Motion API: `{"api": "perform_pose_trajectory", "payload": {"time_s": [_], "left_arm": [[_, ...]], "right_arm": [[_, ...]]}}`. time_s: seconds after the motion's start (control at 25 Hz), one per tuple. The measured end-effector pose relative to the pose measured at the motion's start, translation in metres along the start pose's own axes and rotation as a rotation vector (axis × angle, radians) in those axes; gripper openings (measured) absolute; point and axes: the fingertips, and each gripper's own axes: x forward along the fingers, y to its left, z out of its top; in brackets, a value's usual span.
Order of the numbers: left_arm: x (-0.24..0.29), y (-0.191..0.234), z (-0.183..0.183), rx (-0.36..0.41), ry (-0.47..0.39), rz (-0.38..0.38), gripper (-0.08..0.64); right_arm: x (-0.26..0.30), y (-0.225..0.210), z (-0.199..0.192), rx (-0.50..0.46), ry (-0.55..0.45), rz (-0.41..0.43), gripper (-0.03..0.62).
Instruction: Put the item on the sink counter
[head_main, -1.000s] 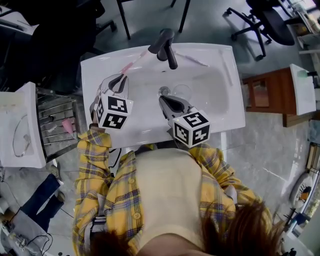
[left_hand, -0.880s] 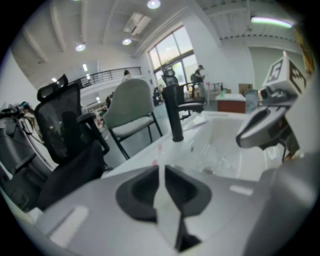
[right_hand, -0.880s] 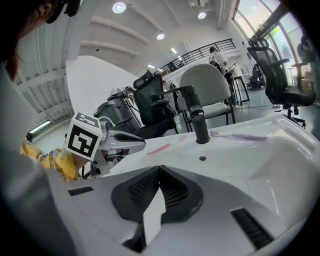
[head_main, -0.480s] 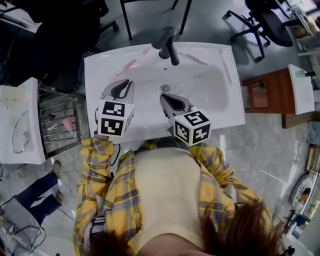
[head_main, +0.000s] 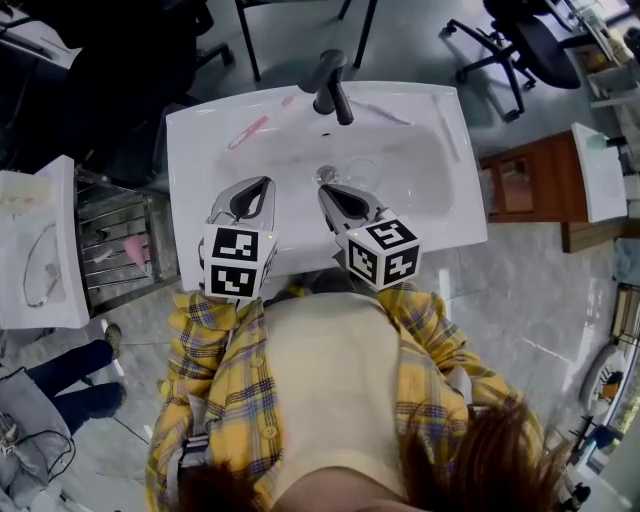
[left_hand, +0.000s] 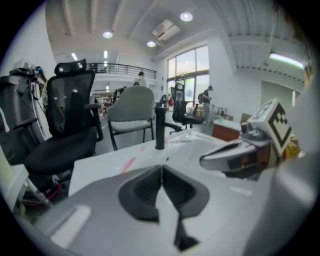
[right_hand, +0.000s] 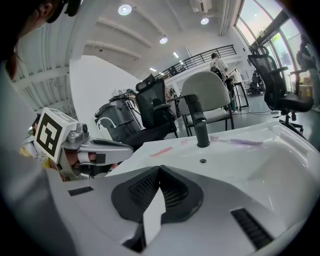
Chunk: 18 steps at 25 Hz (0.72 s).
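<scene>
Left tool (head_main: 256, 186) closed, empty, pink toothbrush (head_main: 248, 131) on counter (head_main: 196, 150)

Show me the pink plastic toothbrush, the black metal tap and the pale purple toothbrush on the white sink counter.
pink plastic toothbrush (head_main: 248, 132), head view, middle of its handle.
black metal tap (head_main: 335, 92), head view, top of its spout.
pale purple toothbrush (right_hand: 240, 141), right gripper view, middle of its handle.

grey floor (head_main: 420, 40) | office chairs (left_hand: 70, 120) | ceiling lights (right_hand: 125, 9)

The left toothbrush (head_main: 248, 131) is lying on the sink counter (head_main: 195, 165) left of the faucet (head_main: 331, 85), the right toothbrush (head_main: 385, 114) right of it; the left gripper (head_main: 264, 182) and right gripper (head_main: 323, 191) are hovering before it.
</scene>
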Motion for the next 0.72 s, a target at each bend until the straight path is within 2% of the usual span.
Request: {"api": "perform_pose_trajectory", "payload": {"time_s": [0.32,0.72], "left_arm": [[-0.006,-0.005,-0.012,-0.075,0.003,0.004,0.008],[-0.008,-0.012,-0.026,-0.125,0.032,0.014,0.008]], "right_arm": [[-0.004,0.002,-0.001,-0.008,-0.005,0.0,0.014],[-0.01,0.002,-0.002,-0.02,-0.011,-0.01,0.014]]}}
